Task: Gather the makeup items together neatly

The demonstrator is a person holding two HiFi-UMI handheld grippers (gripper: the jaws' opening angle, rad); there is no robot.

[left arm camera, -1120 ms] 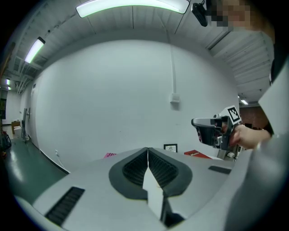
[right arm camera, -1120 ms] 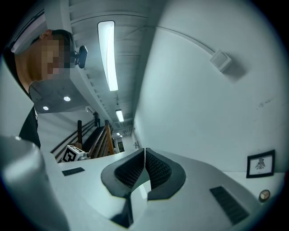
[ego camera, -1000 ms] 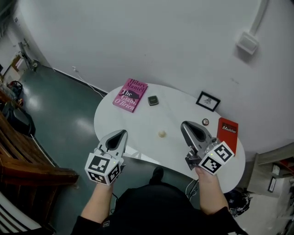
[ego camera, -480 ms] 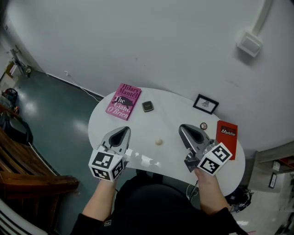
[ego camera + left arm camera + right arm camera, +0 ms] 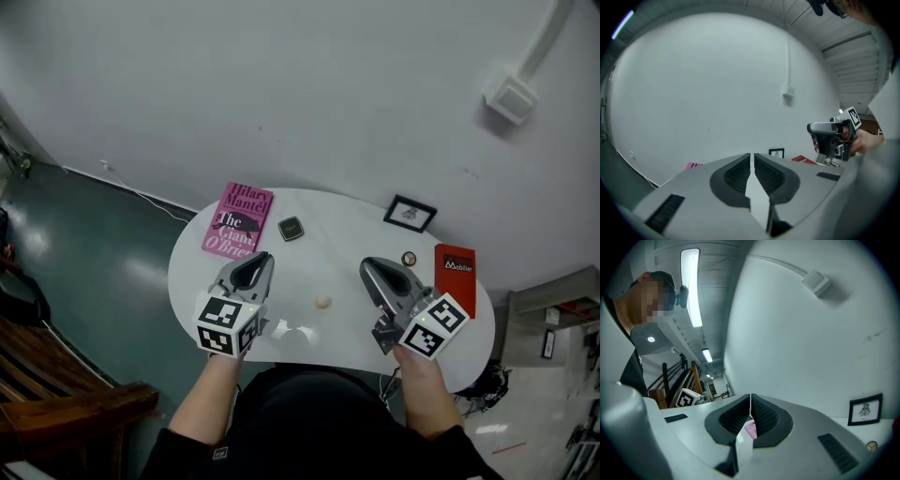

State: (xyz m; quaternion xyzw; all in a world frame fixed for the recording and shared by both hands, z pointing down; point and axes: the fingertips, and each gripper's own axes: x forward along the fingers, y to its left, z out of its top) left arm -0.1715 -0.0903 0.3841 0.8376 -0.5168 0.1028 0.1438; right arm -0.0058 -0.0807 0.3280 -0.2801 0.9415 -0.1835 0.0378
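Left hand-held gripper [image 5: 262, 260] hangs over the near-left part of the white oval worktop [image 5: 328, 248]. Its jaws are together w/ only a hairline slit btwn them, nothing in them. Right hand-held gripper [image 5: 367, 266] is over the near-right part, jaws likewise pressed together & empty. In its own view a strip of the pink book [image 5: 751, 430] shows beyond the jaw gap, far off & not gripped. Both point away from the person, toward the wall [image 5: 309, 84].

Makeup bits are spread out, none touching another:
- Small dark square case [image 5: 291, 229] sits at the far side, just right of the pink book.
- Small pale ball [image 5: 322, 302] is near the middle, btwn the two grippers & touching neither.
- Small round pot [image 5: 409, 259] is to the right, btwn the framed picture [image 5: 410, 214] & the right hand-held gripper, just left of the red booklet [image 5: 456, 277].

All three are too small to tell more.

Book lies flat at the far-left edge, cover up. Framed picture stands at the far edge by the wall. Red booklet lies flat at the right end. Wall is white w/ a box [image 5: 511, 94] & a duct running up from it. Dark green floor [image 5: 84, 244] is to the left.
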